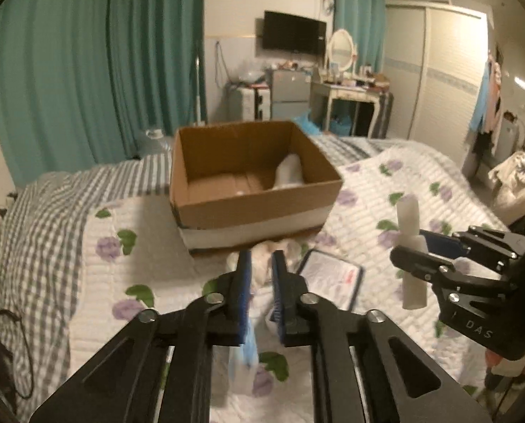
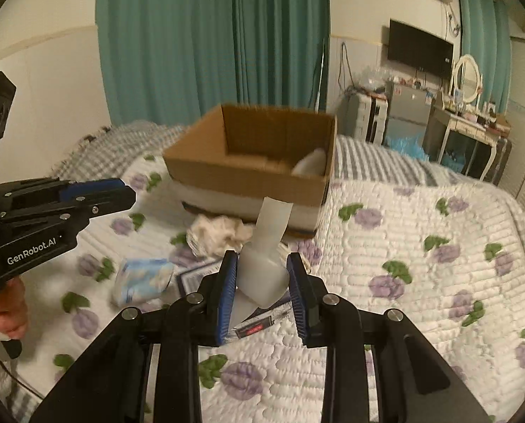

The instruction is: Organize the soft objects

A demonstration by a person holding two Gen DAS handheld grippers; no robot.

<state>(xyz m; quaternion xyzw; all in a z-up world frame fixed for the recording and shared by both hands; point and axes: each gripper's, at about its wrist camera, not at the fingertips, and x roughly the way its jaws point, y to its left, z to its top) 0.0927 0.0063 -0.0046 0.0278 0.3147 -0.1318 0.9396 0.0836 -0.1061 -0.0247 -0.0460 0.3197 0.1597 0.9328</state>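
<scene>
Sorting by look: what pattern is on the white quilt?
Purple flowers with green leaves on the quilt; right wrist view.

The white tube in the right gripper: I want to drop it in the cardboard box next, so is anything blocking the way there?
Nothing visible does. The white soft tube is held above the bed, and the open brown cardboard box lies straight ahead; the crumpled cream cloth sits lower, on the quilt.

Count of items on the bed, both wrist views.
I log one cardboard box (image 2: 252,176) at frame centre with one white soft item (image 2: 312,164) inside; one white roll (image 2: 262,275) at lower centre; one crumpled cream cloth (image 2: 216,232); one blue-white packet (image 2: 144,280) at lower left; one dark-edged flat card (image 1: 329,275). Two grippers: left gripper (image 1: 261,294), right gripper (image 2: 262,294).
</scene>
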